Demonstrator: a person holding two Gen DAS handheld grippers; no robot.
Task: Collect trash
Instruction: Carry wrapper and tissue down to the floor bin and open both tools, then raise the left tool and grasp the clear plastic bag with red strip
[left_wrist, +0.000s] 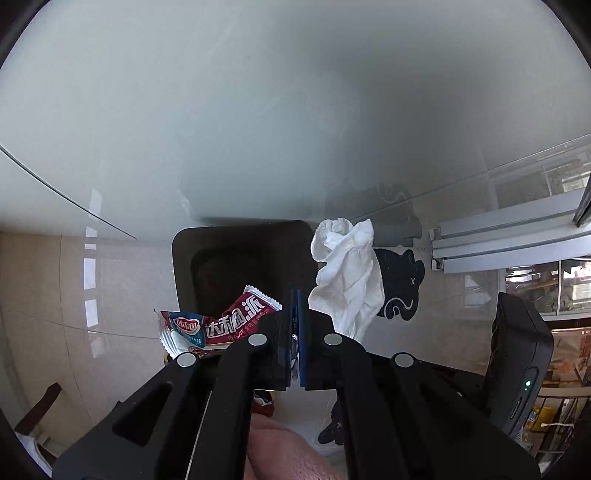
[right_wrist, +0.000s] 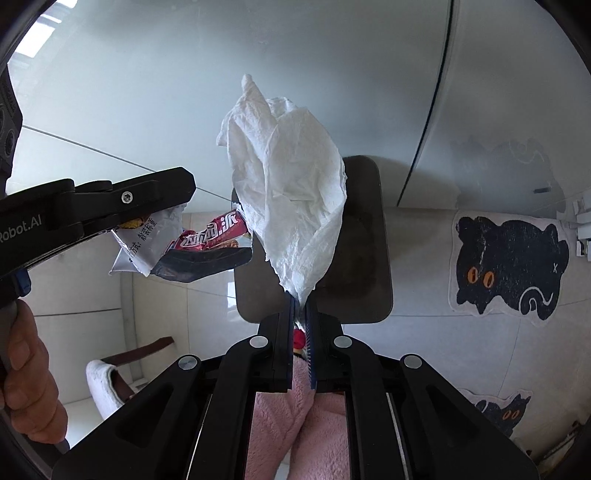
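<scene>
A dark square bin (left_wrist: 184, 266) stands on the pale tiled floor against a frosted glass wall. My left gripper (left_wrist: 295, 295) is shut on a crumpled red and silver snack wrapper (left_wrist: 236, 317), which hangs over the bin's near edge. In the right wrist view, my right gripper (right_wrist: 301, 299) is shut on the lower tip of a crumpled white tissue (right_wrist: 291, 192) above the bin (right_wrist: 384, 258). The left gripper (right_wrist: 225, 240) reaches in from the left with the wrapper (right_wrist: 144, 243) in it. The tissue (left_wrist: 347, 273) also shows just right of the bin.
A cat-shaped floor mat (right_wrist: 509, 266) lies right of the bin, with a smaller one (right_wrist: 498, 410) nearer. A sliding-door track (left_wrist: 498, 236) runs at the right. A white slipper (right_wrist: 103, 384) sits at the lower left. A person's hand (right_wrist: 29, 376) and pink fleece clothing (right_wrist: 280, 424) are close below.
</scene>
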